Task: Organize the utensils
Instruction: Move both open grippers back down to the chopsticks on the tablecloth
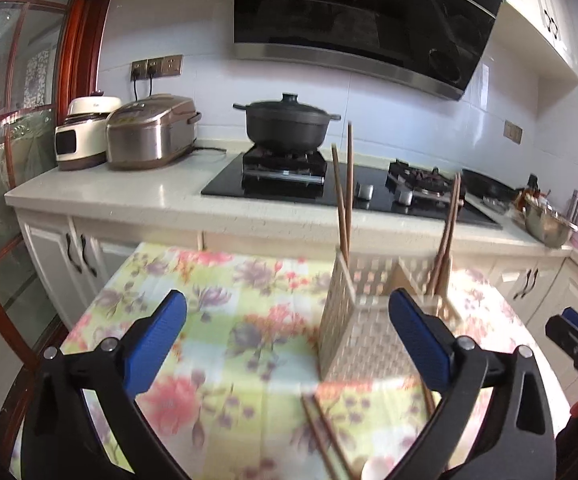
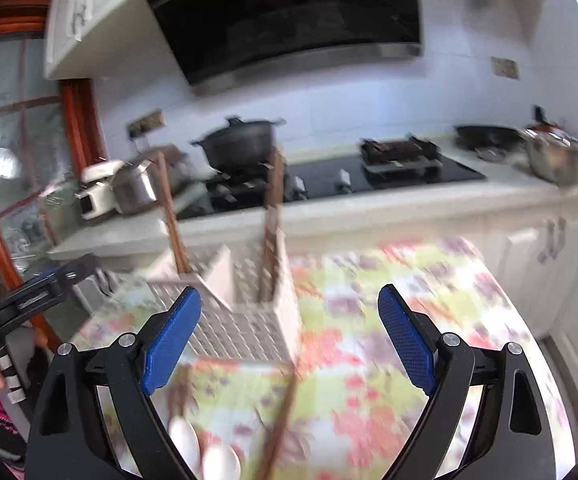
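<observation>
Floral tablecloth [image 1: 209, 320], utensil basket [image 1: 361, 332] just ahead of released left gripper [image 1: 289, 344], right gripper [image 2: 289, 340] released too

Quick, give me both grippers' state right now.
Left gripper: open, holding nothing.
Right gripper: open, holding nothing.

floral tablecloth [image 1: 217, 320]: pink and purple blooms on pale green and white checks. woven-pattern utensil basket [image 1: 365, 344]: cream. upright wooden chopsticks [image 1: 345, 192]: reddish brown. lidded cooking pot [image 1: 287, 122]: black. gripper pads [image 1: 157, 344]: blue, dotted texture, on black frames. countertop [image 1: 129, 192]: off-white.
</observation>
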The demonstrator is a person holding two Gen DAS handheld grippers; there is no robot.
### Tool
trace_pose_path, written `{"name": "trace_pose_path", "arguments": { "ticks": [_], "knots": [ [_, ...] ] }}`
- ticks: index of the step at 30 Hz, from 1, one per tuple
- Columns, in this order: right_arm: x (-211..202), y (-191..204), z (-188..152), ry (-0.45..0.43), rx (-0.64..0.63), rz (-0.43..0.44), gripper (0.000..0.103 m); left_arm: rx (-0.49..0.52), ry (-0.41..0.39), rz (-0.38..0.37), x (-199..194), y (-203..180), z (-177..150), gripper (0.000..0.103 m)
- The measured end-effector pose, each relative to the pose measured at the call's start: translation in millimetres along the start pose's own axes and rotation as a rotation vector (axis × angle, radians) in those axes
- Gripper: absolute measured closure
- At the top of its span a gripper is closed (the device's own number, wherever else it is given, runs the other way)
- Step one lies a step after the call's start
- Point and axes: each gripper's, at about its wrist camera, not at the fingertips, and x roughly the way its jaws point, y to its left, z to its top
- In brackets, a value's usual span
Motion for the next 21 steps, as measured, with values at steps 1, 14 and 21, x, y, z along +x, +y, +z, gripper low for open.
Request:
{"name": "trace_pose_path", "arguments": {
  "ticks": [1,14,21],
  "knots": [
    [-2,-2,-9,0.026,0.001,-0.054,0.018,0.001,0.009,-0.003,-3,0,-6,0.005],
    [21,-6,-89,0.249,0.032,-0.065,0.018,0.050,0.188,-0.055,-12,-11,-106,0.005],
    [41,4,-95,0.320,0.021,-0.088,0.021,0.071,0.236,-0.050,-6,-11,-118,0.005]
  ]
}}
